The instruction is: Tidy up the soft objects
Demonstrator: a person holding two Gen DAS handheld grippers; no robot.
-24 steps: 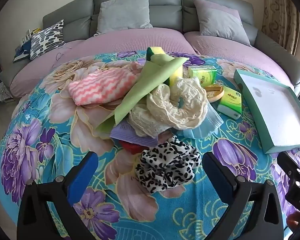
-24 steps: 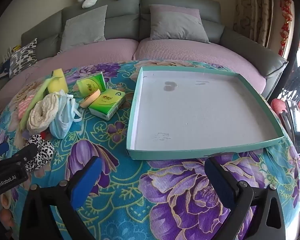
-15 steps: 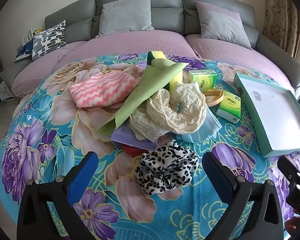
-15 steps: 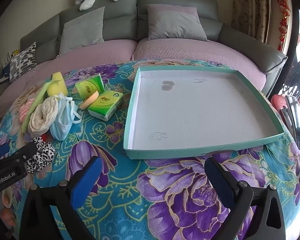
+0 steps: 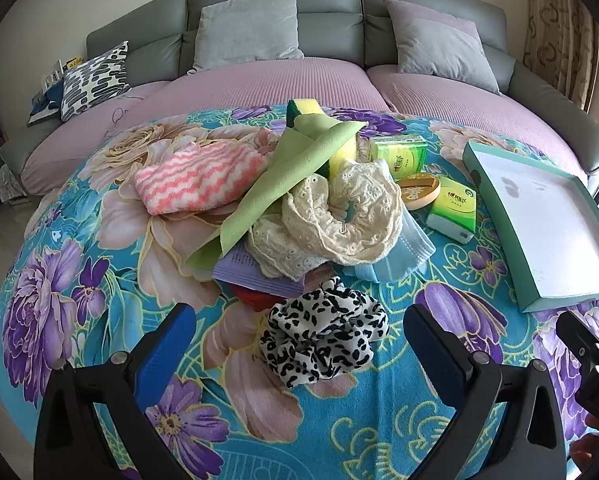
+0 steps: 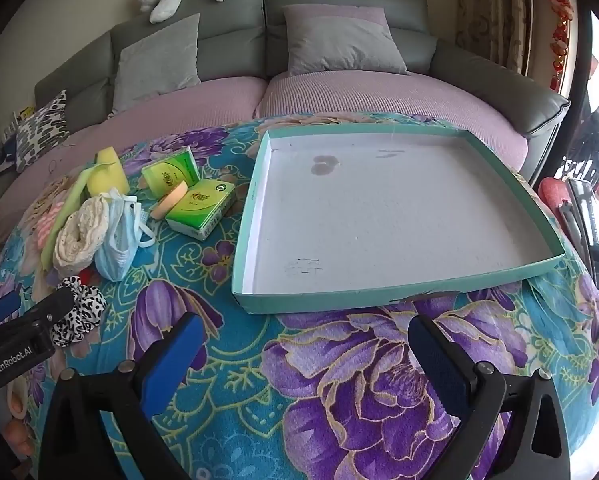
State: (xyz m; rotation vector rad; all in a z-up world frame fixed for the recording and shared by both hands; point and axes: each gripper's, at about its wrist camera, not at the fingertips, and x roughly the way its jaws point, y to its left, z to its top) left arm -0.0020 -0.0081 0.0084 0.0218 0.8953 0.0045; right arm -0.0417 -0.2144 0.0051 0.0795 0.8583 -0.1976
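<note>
On the flowered worktop (image 5: 99, 216), just ahead of the left hand-held gripper (image 5: 299, 340): spotted scrunchie (image 5: 323, 342), flat, roundish, no real long axis. Both sets of jaws wide apart, nothing held; right hand-held gripper (image 6: 303, 350) hovering before the bare tray (image 6: 399, 292). Probably the first pick not yet made. Next: lower over the scrunchie, pinch, carry across to the tray.
</note>
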